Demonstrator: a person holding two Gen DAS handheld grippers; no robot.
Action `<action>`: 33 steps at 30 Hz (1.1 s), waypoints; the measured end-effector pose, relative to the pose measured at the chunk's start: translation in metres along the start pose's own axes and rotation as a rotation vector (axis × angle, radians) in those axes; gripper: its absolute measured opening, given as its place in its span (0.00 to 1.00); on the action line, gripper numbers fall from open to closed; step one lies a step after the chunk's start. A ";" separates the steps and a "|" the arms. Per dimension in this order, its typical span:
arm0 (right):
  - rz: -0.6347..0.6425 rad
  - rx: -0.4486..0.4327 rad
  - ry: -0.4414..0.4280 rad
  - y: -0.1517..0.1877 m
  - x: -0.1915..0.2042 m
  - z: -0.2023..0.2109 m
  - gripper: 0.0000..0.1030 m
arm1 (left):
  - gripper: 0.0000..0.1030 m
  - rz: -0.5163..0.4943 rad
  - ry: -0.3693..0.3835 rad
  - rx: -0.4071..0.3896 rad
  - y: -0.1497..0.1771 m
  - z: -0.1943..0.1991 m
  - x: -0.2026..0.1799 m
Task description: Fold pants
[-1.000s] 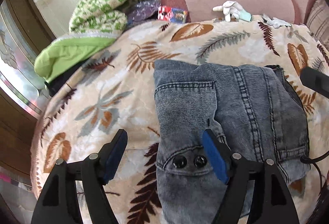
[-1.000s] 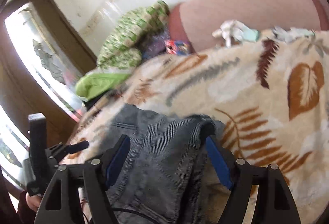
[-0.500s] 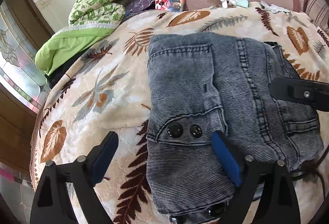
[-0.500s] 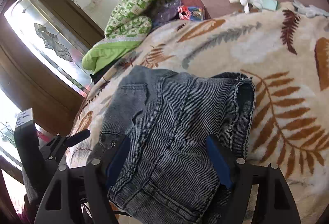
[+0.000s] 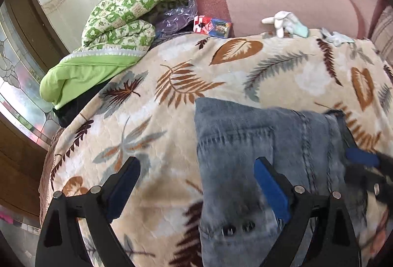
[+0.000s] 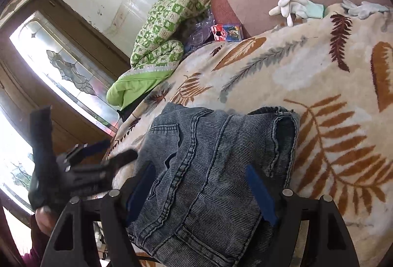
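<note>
Pants: we see the grey denim pants [image 6: 216,168] lying folded into a compact bundle on the blanket, in the lower middle of the right wrist view and the lower right of the left wrist view [image 5: 270,156].
Blanket: we see a cream blanket [image 5: 196,65] with brown and grey leaves spread under the pants across most of both frames.
Left gripper: our left gripper [image 5: 196,183] has its jaws spread wide with nothing held; the left finger is over bare blanket, the right finger over the pants' left part. It shows blurred at the left edge of the right wrist view [image 6: 81,164].
Right gripper: our right gripper [image 6: 201,191] stands fairly wide open over the middle of the bundle; denim lies between the blue pads, but we see no pinch on it. One of its blue pads shows at the right edge of the left wrist view.
Quilt: a green checked quilt [image 5: 132,11] is heaped at the upper left.
Box: a small red and blue box [image 5: 213,26] sits beside the quilt, against the pink sofa back [image 5: 282,2].
Gloves: pale gloves [image 5: 285,22] rest at the blanket's upper edge.
</note>
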State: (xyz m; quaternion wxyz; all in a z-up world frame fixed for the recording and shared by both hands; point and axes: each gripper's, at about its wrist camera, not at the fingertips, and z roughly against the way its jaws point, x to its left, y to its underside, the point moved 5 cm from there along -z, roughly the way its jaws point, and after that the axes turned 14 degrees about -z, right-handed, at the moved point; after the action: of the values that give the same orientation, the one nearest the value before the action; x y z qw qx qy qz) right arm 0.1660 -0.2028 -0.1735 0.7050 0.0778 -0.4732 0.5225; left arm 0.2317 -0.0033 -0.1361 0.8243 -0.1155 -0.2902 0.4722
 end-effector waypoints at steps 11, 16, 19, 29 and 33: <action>0.008 0.078 0.060 0.009 -0.012 -0.025 0.80 | 0.98 -0.094 -0.004 0.176 -0.019 -0.082 -0.016; 0.009 0.084 0.062 0.009 -0.010 -0.023 0.80 | 0.98 -0.051 0.031 0.190 -0.008 -0.070 -0.007; -0.029 0.082 0.055 0.008 -0.009 -0.014 0.80 | 0.98 -0.086 -0.012 0.141 0.009 -0.044 -0.012; 0.040 0.124 0.033 0.038 0.017 0.008 0.80 | 0.98 -0.085 -0.084 0.048 0.079 0.024 -0.016; 0.050 0.169 0.056 0.058 0.012 0.005 0.80 | 0.98 -0.109 -0.092 0.080 0.101 0.001 -0.030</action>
State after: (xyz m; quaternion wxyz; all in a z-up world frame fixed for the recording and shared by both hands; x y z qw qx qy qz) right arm 0.1167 -0.1721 -0.1839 0.6956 0.1103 -0.4094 0.5799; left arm 0.1479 0.0239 -0.1933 0.8385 -0.0448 -0.3146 0.4427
